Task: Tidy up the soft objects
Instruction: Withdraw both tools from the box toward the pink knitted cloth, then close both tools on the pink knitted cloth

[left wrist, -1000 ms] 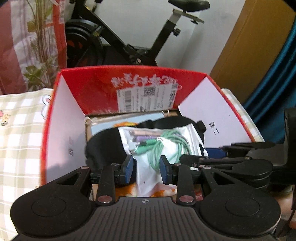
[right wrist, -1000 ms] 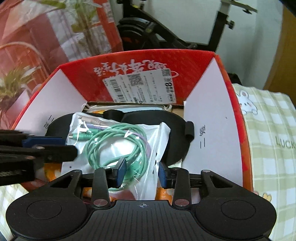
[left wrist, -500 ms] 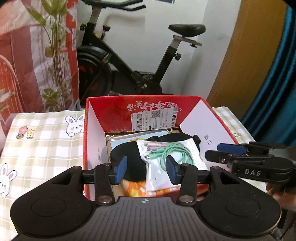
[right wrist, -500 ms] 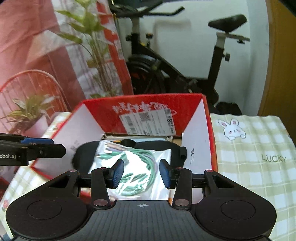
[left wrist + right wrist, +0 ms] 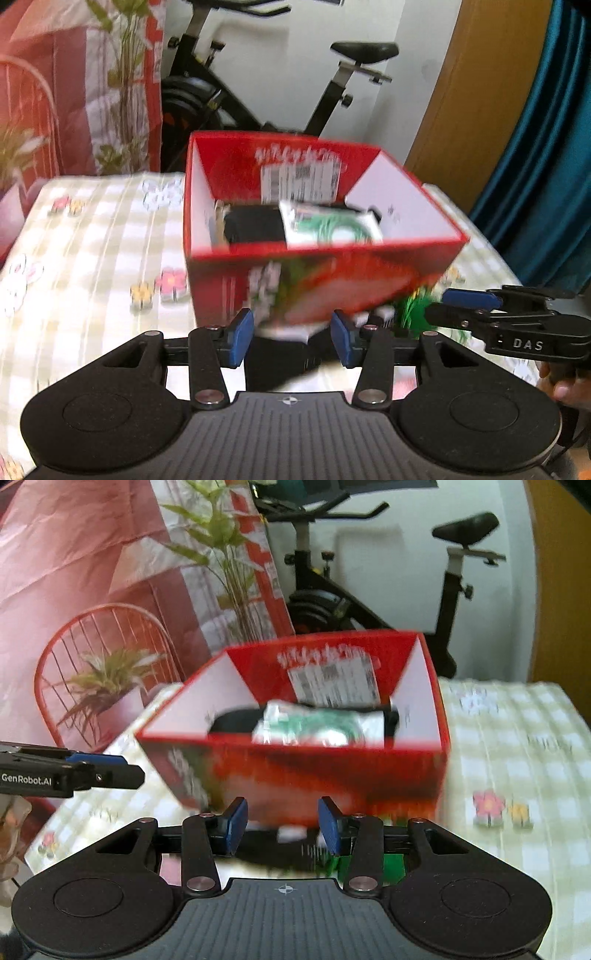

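Both of my grippers are empty. The left gripper (image 5: 291,341) has its jaws standing wide apart with nothing between the blue pads; the right gripper (image 5: 283,825) is in the same condition. Each hangs short of the near wall of the red cardboard box with white inner walls (image 5: 402,206), which stands on the counter under a checked tablecloth with flower and rabbit prints (image 5: 96,258).

Contents, as far as the blur allows: a clear plastic pouch holding a coiled green cable (image 5: 330,225) lies on top, right of centre in the left wrist view. A black soft fabric item (image 5: 255,227) lies partly beneath it, to the left. Both sit below the rim, toward the far wall with the white shipping label (image 5: 299,181).

Handling assessment: I judge the pouch light, limp and slippery; a pinch on a loose film corner would likely slide or tear. The better hold is across the bulk of the coil, through the plastic. The black fabric appears soft and compressible, unlikely to be damaged; a gathered fold at its exposed left edge would hold. The box looks light enough to shift if nudged.

A dark object and something green (image 5: 391,860) lie just in front of the box; too blurred to identify.
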A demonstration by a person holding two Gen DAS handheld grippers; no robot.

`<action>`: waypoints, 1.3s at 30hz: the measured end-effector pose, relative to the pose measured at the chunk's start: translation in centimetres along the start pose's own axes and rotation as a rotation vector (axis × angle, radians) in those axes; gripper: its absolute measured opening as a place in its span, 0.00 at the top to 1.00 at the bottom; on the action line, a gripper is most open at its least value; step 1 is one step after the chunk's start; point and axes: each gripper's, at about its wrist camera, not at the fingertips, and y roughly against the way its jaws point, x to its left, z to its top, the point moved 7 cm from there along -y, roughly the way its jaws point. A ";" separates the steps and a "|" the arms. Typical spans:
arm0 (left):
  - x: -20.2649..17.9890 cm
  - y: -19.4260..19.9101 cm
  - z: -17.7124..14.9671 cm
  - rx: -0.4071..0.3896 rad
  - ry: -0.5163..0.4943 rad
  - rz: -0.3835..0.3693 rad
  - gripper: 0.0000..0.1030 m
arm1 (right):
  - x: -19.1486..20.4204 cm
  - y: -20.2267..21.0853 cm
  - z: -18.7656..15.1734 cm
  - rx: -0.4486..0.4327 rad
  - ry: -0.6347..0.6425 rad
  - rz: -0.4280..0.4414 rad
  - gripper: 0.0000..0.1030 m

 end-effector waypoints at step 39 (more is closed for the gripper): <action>2.9 -5.7 -8.6 0.106 0.107 0.015 0.62 | -2.9 -3.0 -8.6 0.069 -0.023 -0.087 0.80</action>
